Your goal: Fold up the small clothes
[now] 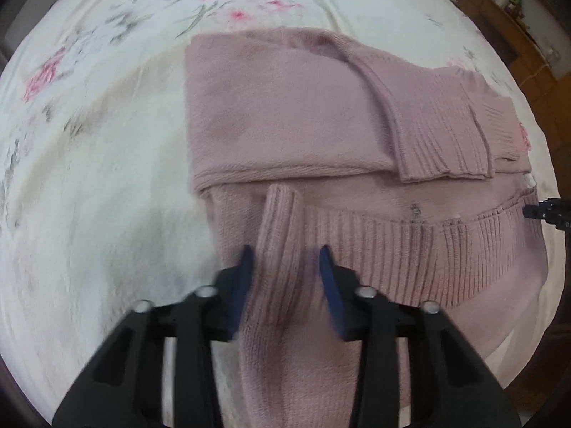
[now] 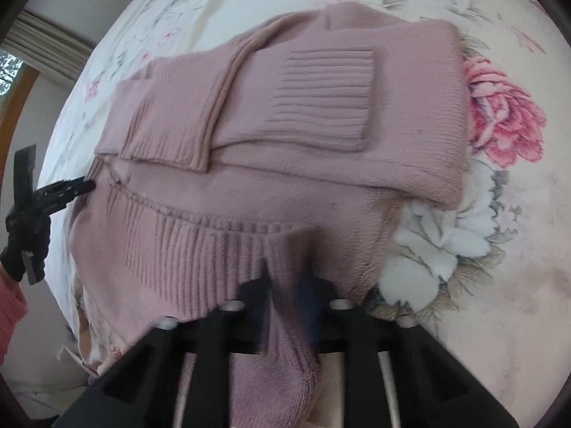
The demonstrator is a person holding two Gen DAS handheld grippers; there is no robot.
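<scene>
A pink knit sweater (image 1: pixel 285 114) is lying partly folded on a floral bedsheet (image 1: pixel 89 125), sleeves crossed on top. The left tool (image 1: pixel 285 264) is spreading wide around a hem ridge, while the right tool (image 2: pixel 289 267) is pinching the ribbed hem, both pointing forward low over the bed.

- The bed (image 1: pixel 107 178) carries everything — it is covered by a white sheet (image 2: pixel 499 285) printed with pink flowers and grey-green leaves.
- A dusty-pink knit sweater (image 1: pixel 285 107) lies directly on the sheet, partly folded, its ribbed cuffs laid across the body.
- In the right wrist view a large pink bloom (image 2: pixel 503 114) shows at 3 o'clock, just beside the sweater's edge.
</scene>
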